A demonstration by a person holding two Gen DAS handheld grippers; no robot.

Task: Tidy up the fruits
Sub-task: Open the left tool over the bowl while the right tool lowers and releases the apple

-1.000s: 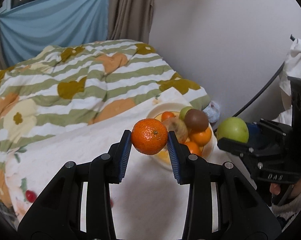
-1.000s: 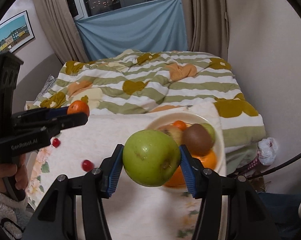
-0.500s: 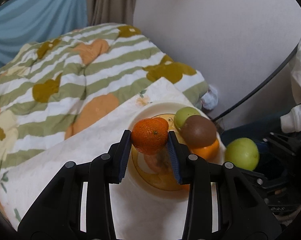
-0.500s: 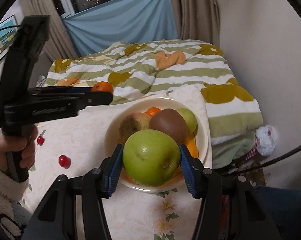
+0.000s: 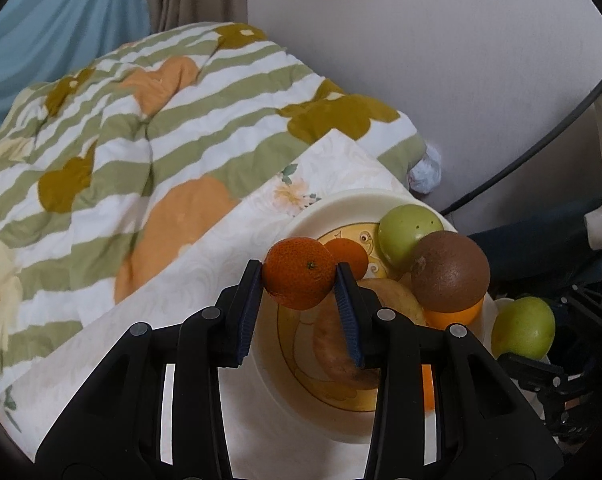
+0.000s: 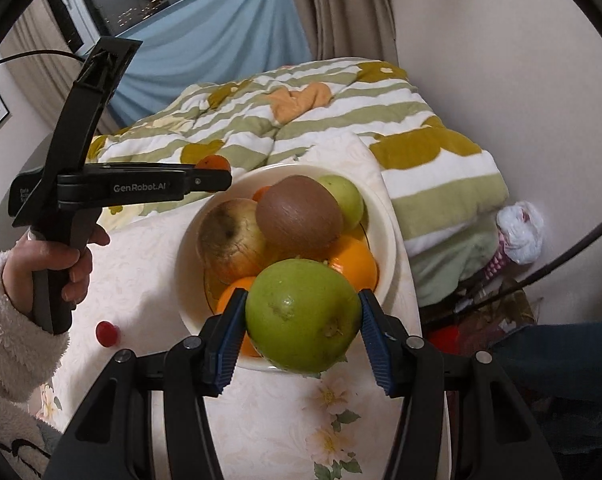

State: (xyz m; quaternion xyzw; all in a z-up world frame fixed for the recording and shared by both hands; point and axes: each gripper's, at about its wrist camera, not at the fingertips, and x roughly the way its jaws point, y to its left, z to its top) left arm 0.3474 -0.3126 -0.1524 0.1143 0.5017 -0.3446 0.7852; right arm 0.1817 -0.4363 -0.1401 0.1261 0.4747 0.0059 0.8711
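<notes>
My left gripper (image 5: pixel 299 276) is shut on a small orange mandarin (image 5: pixel 300 273) and holds it over the far left rim of the cream bowl (image 5: pixel 341 204). My right gripper (image 6: pixel 303 322) is shut on a large green apple (image 6: pixel 303 316) above the bowl's (image 6: pixel 385 216) near edge. The bowl holds a brown kiwi (image 6: pixel 299 212), a bruised yellowish fruit (image 6: pixel 231 238), a small green apple (image 6: pixel 345 200) and several oranges (image 6: pixel 355 262). In the right wrist view the left gripper (image 6: pixel 213 172) comes in from the left with the mandarin (image 6: pixel 213 162) at its tip.
The bowl stands on a cream floral tablecloth (image 6: pixel 141 280). A small red fruit (image 6: pixel 107 333) lies on the cloth left of the bowl. A striped green quilt (image 5: pixel 121 120) covers the bed behind. A wall and a black cable (image 5: pixel 521 160) are at the right.
Both grippers have moved closer to the bowl with their fruit. The mandarin is now over the bowl's left rim and the green apple over its near edge.
</notes>
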